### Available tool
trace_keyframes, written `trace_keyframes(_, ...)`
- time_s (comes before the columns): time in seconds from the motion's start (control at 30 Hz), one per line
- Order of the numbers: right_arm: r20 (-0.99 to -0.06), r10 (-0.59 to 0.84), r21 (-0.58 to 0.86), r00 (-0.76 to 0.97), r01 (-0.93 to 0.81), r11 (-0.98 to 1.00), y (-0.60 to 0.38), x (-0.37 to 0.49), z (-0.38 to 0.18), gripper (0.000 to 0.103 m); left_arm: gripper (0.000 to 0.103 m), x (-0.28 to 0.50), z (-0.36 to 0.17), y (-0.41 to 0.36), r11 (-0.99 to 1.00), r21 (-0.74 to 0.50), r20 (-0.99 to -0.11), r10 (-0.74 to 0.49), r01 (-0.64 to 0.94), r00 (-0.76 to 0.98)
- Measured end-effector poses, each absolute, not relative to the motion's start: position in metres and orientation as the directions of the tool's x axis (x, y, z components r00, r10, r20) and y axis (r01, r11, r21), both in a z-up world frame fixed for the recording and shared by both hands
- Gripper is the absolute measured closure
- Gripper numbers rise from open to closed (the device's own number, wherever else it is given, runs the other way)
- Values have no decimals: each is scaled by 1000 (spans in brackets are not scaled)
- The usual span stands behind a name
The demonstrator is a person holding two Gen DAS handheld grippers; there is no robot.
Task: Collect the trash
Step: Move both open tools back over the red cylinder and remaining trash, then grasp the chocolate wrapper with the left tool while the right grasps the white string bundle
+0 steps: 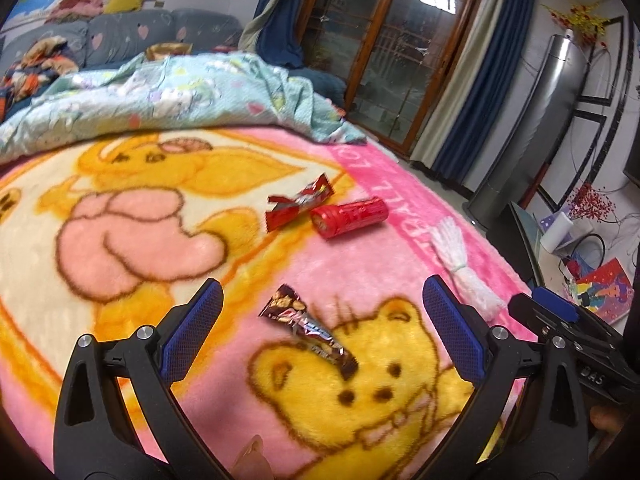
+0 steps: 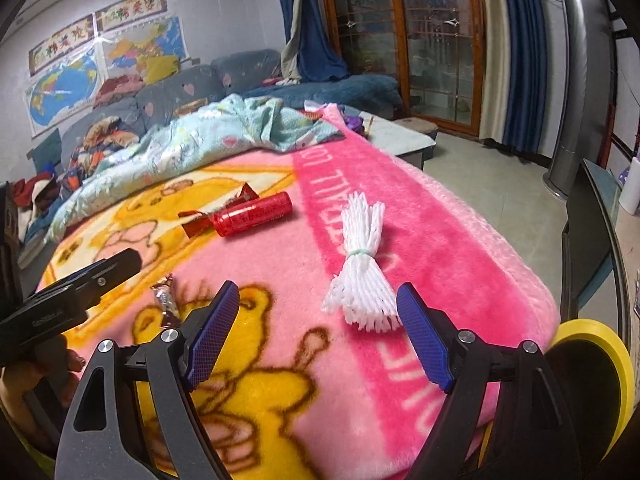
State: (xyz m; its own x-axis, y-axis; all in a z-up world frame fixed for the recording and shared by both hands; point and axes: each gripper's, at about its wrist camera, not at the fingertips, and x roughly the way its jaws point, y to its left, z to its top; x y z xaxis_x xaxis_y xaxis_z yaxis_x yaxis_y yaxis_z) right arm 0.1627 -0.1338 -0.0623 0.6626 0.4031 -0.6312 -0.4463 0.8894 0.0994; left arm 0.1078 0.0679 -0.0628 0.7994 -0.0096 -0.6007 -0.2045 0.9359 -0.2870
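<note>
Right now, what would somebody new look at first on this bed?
First, the fluffy pink blanket with yellow cartoon bears covering the bed. Mid-blanket lies a shiny red bottle beside a torn red wrapper. A brown snack wrapper sits between the open left gripper's fingers, and a white foam-net bundle lies before the right gripper.

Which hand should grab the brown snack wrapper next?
Left. The left gripper is open with the brown wrapper between its fingers; the right gripper faces the white foam net.
</note>
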Motion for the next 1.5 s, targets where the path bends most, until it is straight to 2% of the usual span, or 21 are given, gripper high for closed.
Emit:
trace_keyframes(0.33,-690,320,38,650,-408,912,-121,203,-87,25,11,121,-87,72,919,-331,-669,-68,-215,740)
trace_keyframes(0.53,-724,306,60,618,-386,921,-122,219,-104,25,25,127,-98,71,910,-353,-696,-100,-218,711)
trace_keyframes(0.6,-733,308,70,607,-383,921,-122,221,-110,29,31,129,-102,71,906,-355,-709,-99,-231,698)
trace_keyframes(0.67,-747,318,91,584,-384,919,-123,223,-117,37,33,129,-103,70,908,-346,-712,-90,-236,696)
trace_keyframes(0.73,-742,322,102,587,-376,921,-125,221,-120,41,34,129,-104,70,910,-342,-715,-90,-234,693)
trace_keyframes(0.8,-729,330,114,599,-369,922,-129,218,-121,46,45,128,-105,69,912,-334,-719,-82,-240,690)
trace_keyframes(1.0,-717,339,148,609,-343,928,-141,216,-120,65,55,127,-105,66,919,-320,-724,-80,-231,685)
trace_keyframes(1.07,-715,345,159,608,-340,927,-144,214,-118,71,70,127,-105,66,915,-344,-716,-113,-208,689)
trace_keyframes(1.23,-713,363,174,599,-351,920,-149,206,-117,78,84,129,-107,64,914,-363,-717,-152,-178,680)
trace_keyframes(1.5,-712,409,191,570,-403,895,-148,187,-113,80,88,127,-103,54,918,-376,-704,-194,-126,683)
